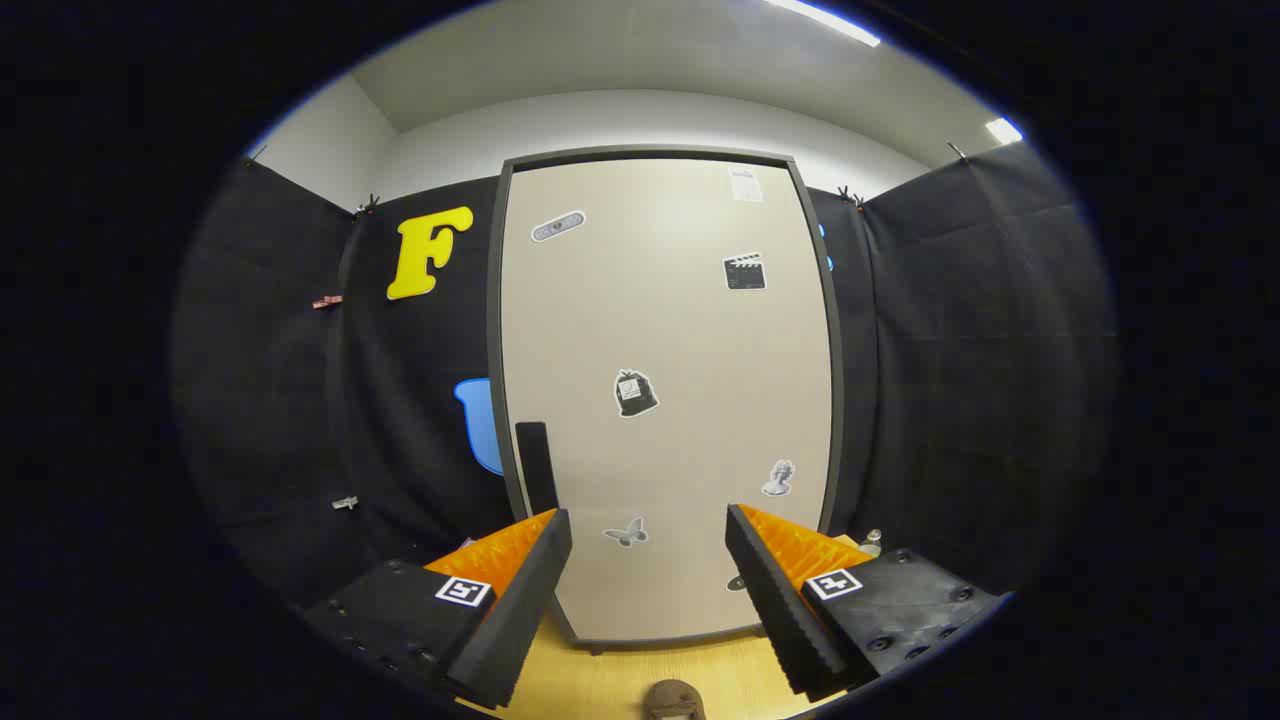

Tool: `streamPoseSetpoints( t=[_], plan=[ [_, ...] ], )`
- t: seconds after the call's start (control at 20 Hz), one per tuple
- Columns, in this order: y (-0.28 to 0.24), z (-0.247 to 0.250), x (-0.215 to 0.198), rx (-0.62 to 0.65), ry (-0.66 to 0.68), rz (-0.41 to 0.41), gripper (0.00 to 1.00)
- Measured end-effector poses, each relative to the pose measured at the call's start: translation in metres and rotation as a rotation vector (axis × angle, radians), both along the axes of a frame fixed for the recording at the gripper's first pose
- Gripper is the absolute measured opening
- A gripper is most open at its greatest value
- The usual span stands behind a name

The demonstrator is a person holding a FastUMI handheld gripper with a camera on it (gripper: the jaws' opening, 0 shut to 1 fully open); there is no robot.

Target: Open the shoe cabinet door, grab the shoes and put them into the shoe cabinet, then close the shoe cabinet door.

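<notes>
**Door shut, nothing started**

Gripper view: the gripper (650, 560) has its fingers spread wide, holding nothing, aimed at the shoe cabinet door (665, 400) straight ahead. The door sits closed in its dark frame. One dark handle (536, 465) stands at the door's left edge, just beyond the left finger. Five stickers are clearly countable on the door face, plus a paper label up top. One brownish object (674, 700), probably a shoe, pokes up from the wooden floor (600, 680) between the fingers, mostly cut off. By the look of it every step remains: open, load, close.
</notes>
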State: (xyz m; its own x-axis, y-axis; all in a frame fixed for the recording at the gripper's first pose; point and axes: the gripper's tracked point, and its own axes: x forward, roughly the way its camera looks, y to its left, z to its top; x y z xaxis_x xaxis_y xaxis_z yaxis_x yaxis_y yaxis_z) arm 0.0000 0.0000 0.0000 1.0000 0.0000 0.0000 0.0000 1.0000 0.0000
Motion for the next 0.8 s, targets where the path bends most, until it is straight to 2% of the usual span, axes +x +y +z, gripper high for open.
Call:
streamPoseSetpoints(
  t=[0.8],
  plan=[
    [0.014,-0.001,0.000,-0.001,-0.011,0.000,0.98]
  ],
)
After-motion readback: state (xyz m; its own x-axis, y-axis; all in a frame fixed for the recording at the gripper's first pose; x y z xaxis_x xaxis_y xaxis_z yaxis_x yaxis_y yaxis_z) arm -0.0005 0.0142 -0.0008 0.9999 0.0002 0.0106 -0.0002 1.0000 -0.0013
